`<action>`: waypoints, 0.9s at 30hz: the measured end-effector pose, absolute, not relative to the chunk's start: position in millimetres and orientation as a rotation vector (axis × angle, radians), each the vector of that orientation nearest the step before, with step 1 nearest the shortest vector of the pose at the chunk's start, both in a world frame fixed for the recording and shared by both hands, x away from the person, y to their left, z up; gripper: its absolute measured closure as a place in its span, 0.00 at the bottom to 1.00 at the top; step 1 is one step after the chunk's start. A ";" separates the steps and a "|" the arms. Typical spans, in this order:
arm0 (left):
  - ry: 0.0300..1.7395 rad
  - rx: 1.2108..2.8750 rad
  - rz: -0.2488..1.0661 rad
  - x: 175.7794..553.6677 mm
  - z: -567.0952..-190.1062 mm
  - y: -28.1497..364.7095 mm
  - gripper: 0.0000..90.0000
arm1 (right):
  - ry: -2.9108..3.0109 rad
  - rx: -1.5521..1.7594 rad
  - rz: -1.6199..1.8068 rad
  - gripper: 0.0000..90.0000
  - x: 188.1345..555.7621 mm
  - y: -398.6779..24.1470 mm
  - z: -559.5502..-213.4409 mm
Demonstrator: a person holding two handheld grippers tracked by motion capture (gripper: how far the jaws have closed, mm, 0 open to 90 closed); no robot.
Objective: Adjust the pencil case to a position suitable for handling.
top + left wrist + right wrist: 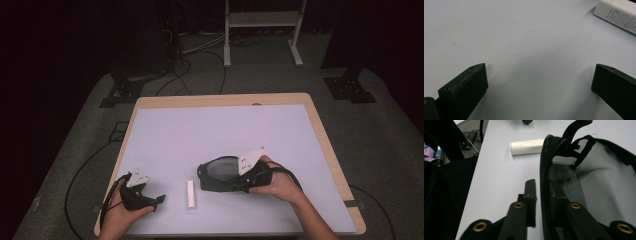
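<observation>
A black mesh pouch (220,172) lies on the white table top (225,130) with its zipped mouth gaping. In the right gripper view the pouch (599,182) has its zipper rim between the jaws of my right gripper (542,187): one jaw stands outside the rim, the other inside the pouch, with a thin gap showing beside the outer jaw. The hand holding the right gripper (240,184) rests against the pouch's right end. A white tube (190,194) lies just left of the pouch. My left gripper (159,200) rests at the front left, open and with nothing in it (541,67). The tube (616,15) lies beyond its right jaw.
The table's wooden edge (327,150) frames the white top. Cables (85,170) trail over the grey floor to the left. A white stand (262,30) and dark equipment feet sit behind the table.
</observation>
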State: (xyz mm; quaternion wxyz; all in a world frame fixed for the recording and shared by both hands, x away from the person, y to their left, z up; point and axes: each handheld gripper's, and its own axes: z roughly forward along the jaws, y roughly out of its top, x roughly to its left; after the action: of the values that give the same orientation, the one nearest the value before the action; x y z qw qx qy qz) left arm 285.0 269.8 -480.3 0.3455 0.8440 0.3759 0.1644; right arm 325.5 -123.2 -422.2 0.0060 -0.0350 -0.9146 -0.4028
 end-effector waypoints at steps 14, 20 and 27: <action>0.975 2.191 0.428 285.0 -480.3 269.8 0.00 | -2.874 -0.296 -1.398 0.57 327.0 -152.2 -401.4; 0.977 2.187 0.427 284.8 -480.5 269.6 0.00 | -2.894 -0.399 -1.427 0.50 329.8 -166.7 -396.4; 0.976 2.190 0.428 284.9 -480.4 269.7 0.00 | -2.903 -0.579 -1.444 0.43 335.7 -183.4 -395.0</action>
State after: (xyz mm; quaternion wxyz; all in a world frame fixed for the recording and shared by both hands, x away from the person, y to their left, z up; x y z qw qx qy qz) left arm 284.9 269.7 -480.4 0.3458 0.8438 0.3758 0.1650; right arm 335.7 -183.4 -395.0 -0.0760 -0.1754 -0.8789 -0.4370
